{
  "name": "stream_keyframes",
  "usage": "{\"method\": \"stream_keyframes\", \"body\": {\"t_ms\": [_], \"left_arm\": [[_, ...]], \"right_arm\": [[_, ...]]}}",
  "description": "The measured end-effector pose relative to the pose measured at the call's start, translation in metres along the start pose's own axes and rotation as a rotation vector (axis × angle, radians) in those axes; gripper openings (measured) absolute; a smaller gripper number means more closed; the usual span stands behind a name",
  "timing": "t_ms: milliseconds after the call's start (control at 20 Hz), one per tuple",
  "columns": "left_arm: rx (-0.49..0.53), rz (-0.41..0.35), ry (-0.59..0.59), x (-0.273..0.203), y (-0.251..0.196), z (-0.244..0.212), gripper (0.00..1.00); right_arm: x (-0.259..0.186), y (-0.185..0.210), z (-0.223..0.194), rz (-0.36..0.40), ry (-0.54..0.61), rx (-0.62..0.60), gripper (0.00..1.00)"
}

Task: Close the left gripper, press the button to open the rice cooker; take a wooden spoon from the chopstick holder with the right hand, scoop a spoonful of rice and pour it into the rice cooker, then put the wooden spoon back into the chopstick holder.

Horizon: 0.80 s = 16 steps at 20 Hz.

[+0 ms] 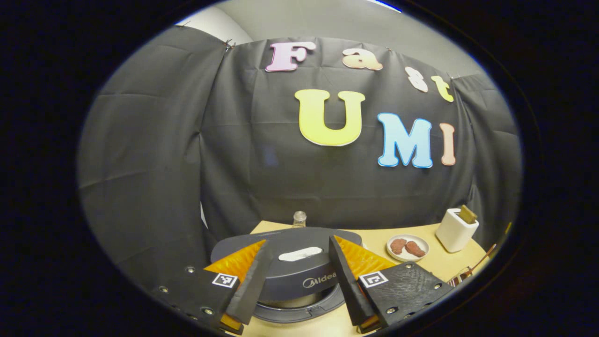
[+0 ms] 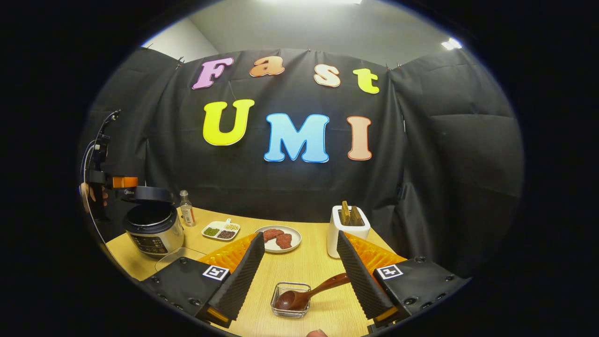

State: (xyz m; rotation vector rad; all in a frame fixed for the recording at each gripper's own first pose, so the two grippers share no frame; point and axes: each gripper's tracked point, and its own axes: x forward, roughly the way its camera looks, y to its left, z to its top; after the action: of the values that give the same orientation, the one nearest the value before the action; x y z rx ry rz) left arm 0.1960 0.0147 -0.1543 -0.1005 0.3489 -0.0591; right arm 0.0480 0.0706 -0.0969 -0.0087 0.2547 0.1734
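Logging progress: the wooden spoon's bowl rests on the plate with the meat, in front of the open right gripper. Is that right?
Not quite. The right gripper view shows the spoon's bowl resting in the small glass dish, not on the plate. The right gripper is indeed open.

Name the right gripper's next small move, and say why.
Probably shift right until the handle of the wooden spoon lies between the fingers, then close. The right gripper is open; the spoon's bowl rests in the glass dish, its handle running behind the right-hand finger.
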Motion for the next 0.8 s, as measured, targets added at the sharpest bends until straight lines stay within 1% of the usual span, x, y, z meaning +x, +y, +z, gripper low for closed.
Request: {"method": "stream_keyframes", "body": {"t_ms": [50,100,200,250,300,350,550,800], "left_arm": [[-0.001,-0.001,0.008,-0.001,-0.002,-0.005,0.78],[-0.004,-0.001,0.017,-0.002,-0.004,-0.011,0.8],[-0.004,-0.002,0.033,-0.003,-0.006,-0.023,0.79],[-0.002,-0.002,0.041,-0.003,-0.007,-0.029,0.78],[0.002,-0.002,0.046,-0.004,-0.008,-0.035,0.78],[0.007,-0.002,0.051,-0.004,-0.009,-0.039,0.81],[0.021,-0.007,0.072,-0.004,-0.013,-0.058,0.8],[0.055,-0.004,0.092,-0.005,-0.016,-0.082,0.81]], "right_arm": [[-0.001,0.0,-0.001,0.001,0.0,-0.003,0.98],[-0.001,0.001,-0.001,0.003,0.0,-0.005,0.98],[-0.002,0.002,-0.001,0.009,0.001,-0.005,0.98],[-0.002,0.003,-0.002,0.011,0.001,-0.004,0.94],[-0.002,0.004,-0.001,0.013,0.001,-0.004,0.98],[-0.002,0.005,-0.002,0.014,0.003,-0.004,0.98],[-0.002,0.012,-0.004,0.02,0.008,-0.002,0.98],[-0.001,0.018,-0.005,0.028,0.013,-0.011,0.98]]}}
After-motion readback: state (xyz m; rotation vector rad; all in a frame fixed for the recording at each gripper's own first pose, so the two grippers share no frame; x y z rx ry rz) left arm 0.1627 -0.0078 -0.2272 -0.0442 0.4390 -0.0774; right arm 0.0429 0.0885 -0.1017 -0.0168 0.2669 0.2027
